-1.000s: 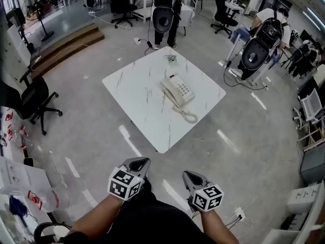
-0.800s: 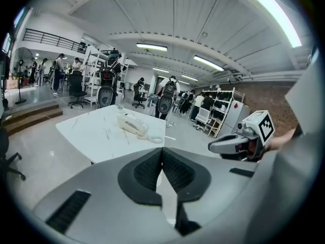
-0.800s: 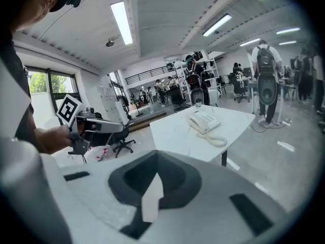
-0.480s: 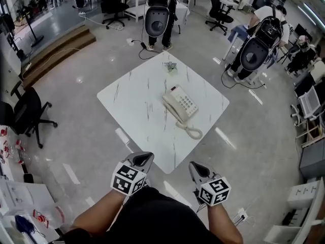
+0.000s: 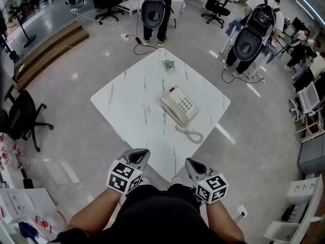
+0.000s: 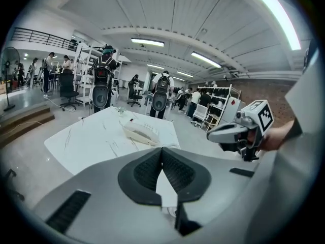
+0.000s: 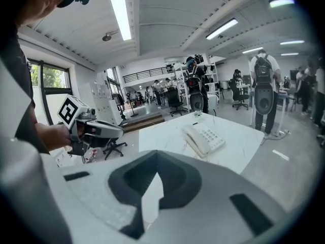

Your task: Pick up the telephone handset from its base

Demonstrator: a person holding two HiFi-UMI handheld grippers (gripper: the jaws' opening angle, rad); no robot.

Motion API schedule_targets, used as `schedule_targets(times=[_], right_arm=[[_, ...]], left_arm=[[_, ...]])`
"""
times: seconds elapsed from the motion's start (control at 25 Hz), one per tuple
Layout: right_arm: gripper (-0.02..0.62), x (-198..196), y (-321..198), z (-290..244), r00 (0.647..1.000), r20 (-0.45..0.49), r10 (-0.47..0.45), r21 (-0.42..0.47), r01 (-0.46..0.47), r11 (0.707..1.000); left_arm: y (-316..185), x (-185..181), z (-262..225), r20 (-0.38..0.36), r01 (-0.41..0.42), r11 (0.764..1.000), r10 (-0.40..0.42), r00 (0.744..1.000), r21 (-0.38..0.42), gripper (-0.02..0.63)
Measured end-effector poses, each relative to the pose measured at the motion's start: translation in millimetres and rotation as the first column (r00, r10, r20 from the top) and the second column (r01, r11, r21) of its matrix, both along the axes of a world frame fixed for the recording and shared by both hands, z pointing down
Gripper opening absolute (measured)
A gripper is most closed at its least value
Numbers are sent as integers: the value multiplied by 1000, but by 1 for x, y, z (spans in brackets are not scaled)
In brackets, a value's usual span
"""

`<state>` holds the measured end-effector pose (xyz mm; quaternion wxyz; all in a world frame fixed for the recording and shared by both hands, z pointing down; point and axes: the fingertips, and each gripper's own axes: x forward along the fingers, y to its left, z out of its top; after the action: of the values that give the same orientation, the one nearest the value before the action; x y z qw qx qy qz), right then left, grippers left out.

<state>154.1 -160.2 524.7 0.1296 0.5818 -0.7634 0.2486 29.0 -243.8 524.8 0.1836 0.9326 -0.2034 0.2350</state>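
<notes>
My left gripper [image 5: 138, 155] and right gripper [image 5: 193, 164] were closed, empty, short of the worktop [image 5: 127, 98]. Ahead, the handset [image 5: 171, 111] lay on its base [image 5: 187, 105], long axis diagonal, near end slightly closer to my right.

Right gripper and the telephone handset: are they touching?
Apart. The head view shows the right gripper by the table's near corner, bare tabletop between it and the handset.

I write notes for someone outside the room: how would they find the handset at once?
On the white table in the open floor lies a cream telephone. The handset is the long smooth bar beside its keypad, with a coiled cord at one end.
</notes>
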Motion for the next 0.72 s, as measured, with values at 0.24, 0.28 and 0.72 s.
schedule_targets(times=[0.24, 0.28, 0.72], right_arm=[[2, 12, -34, 0, 996, 37, -78, 1, 78, 997], [2, 13, -39, 0, 994, 34, -103, 0, 103, 995], [2, 35, -68, -5, 971, 30, -237, 37, 236, 971]], left_arm=[[-18, 3, -1, 9, 98, 995, -98, 995, -2, 5], [-20, 4, -2, 8, 122, 993, -122, 993, -4, 5], [-20, 3, -1, 10, 305, 952, -305, 952, -12, 5]])
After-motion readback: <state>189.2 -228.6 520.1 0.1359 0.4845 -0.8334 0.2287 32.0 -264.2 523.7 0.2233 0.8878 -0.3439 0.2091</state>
